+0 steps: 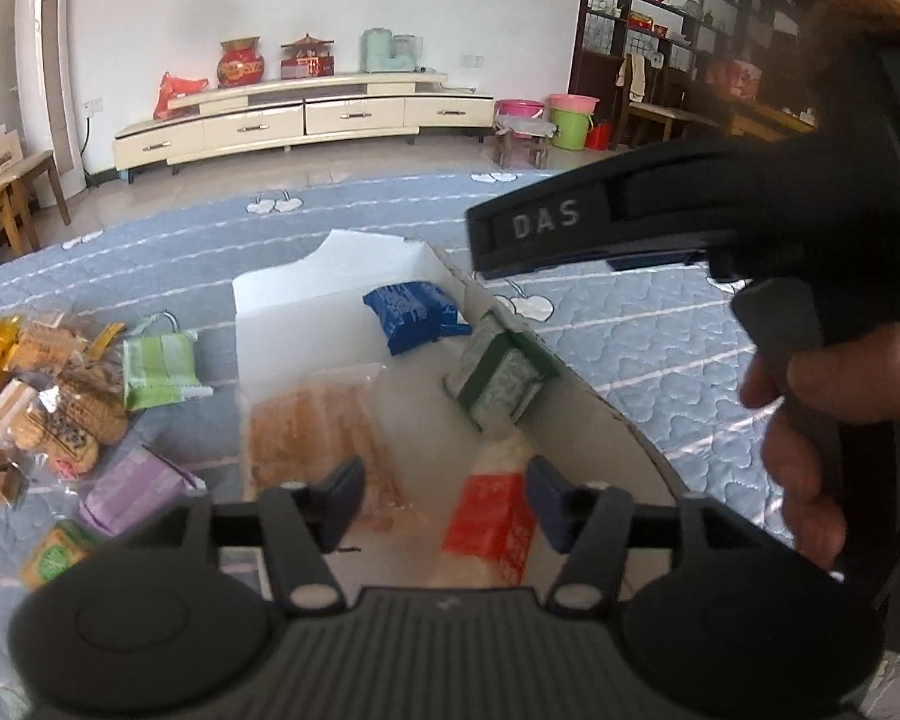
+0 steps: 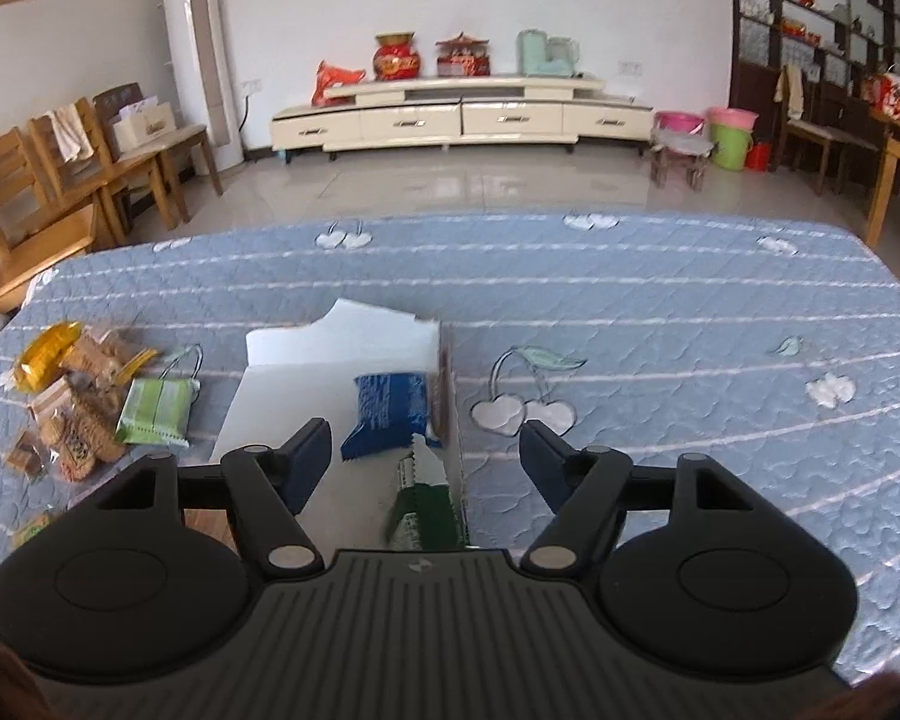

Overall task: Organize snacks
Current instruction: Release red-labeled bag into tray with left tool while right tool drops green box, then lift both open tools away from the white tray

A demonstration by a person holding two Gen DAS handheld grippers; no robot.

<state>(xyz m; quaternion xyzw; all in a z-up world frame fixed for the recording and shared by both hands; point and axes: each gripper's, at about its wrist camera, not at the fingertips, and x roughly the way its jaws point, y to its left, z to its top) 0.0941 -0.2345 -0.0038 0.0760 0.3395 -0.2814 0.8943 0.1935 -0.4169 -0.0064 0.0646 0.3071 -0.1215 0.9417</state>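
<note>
Blue quilted cover (image 2: 660,312) spans whole surface; broad bare stretch right of right gripper (image 2: 426,468), far edge well ahead. White shallow box (image 1: 330,294) ahead of left gripper (image 1: 444,507), cardboard side wall along its right edge. Loose snack pile (image 1: 60,396) left of box, on cover. Inside box: clear biscuit pack (image 1: 318,426), blue packet (image 2: 390,405) near far wall, green packet (image 1: 501,381) against side wall, red-white packet (image 1: 489,525). Left gripper jaws parted, red-white packet lying between, pads not pressing. Right gripper jaws wide, green packet below, not gripped.
</note>
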